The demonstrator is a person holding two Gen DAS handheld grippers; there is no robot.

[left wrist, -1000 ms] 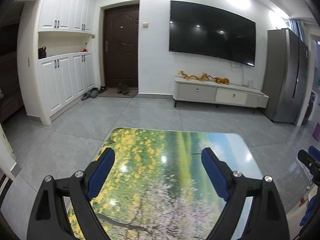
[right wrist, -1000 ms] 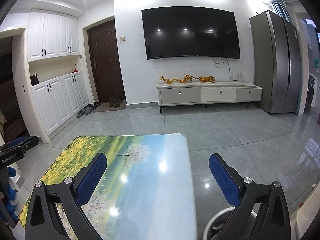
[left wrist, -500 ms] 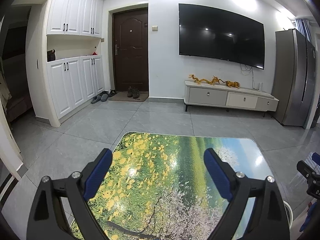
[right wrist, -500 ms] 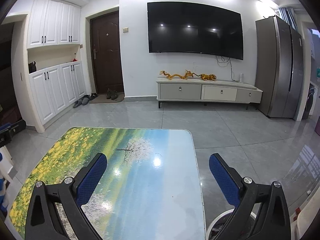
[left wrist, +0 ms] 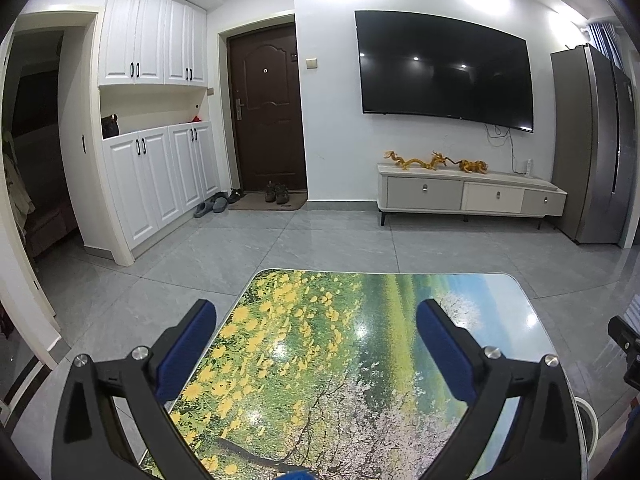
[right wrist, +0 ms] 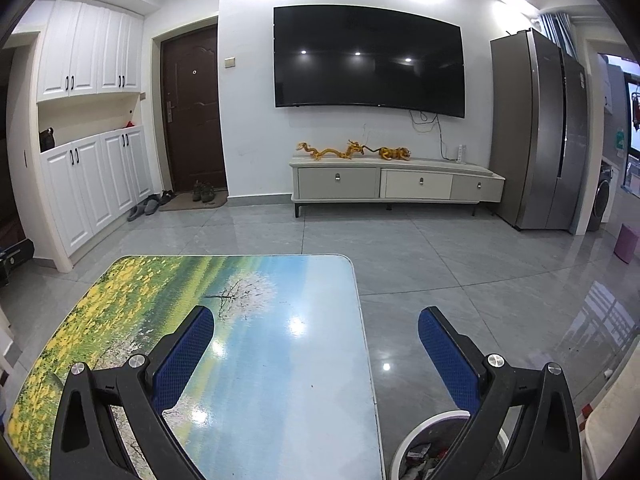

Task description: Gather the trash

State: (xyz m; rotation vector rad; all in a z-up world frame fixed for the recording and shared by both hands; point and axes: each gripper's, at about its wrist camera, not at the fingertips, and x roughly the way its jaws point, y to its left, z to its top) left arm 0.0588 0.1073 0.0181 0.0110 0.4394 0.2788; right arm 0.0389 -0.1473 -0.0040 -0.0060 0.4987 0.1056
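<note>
A table (left wrist: 500,300) with a glossy landscape print fills the lower middle of both views. My left gripper (left wrist: 316,316) hovers over its yellow-flower end; its jaws are opening, and only the tabletop shows between the blue pads (left wrist: 192,344). My right gripper (right wrist: 316,318) stands open over the table's (right wrist: 280,280) blue right edge, holding nothing. Below its right finger, on the floor beside the table, is a round white bin (right wrist: 420,426) with scraps inside. The bin's rim (left wrist: 588,416) also shows at the lower right of the left wrist view.
Grey tiled floor (right wrist: 460,272) stretches beyond the table to a TV console (right wrist: 396,182), a wall TV (right wrist: 368,56) and a steel fridge (right wrist: 536,128). White cabinets (left wrist: 156,176) and a dark door (left wrist: 266,108) with shoes stand at the left. A purple bin (right wrist: 626,242) sits far right.
The left jaws have spread a little wider. Both views have swung slightly and levelled, so the room sits straighter in frame. Nothing was picked up or let go.
</note>
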